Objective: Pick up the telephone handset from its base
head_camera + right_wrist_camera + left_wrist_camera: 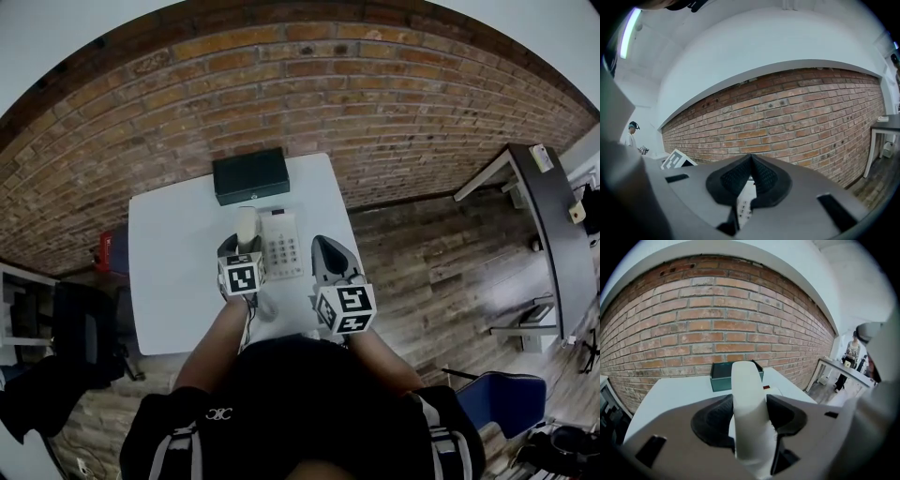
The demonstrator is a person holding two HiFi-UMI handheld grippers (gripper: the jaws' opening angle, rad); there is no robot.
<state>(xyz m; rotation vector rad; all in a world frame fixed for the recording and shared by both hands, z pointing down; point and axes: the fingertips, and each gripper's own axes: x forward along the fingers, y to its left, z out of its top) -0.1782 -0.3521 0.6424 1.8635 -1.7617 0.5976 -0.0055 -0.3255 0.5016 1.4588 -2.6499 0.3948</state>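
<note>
Handset: the white plastic telephone handset is at the left side of the white keypad telephone base. Its far end tips up toward the dark green box beyond the base.
Left gripper: your left gripper clamps both pads on the handset's middle. The jaws stand wide because the body is broad, and the mid-grip balances it.
Right gripper: your right gripper waits just right of the base, jaws pressed together on nothing and out of the way.
Progress: the handset looks clear of its cradle.

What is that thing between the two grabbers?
The telephone base, with its buttons, sits between the left gripper, which holds the handset, and the right gripper. The head view shows it.
</note>
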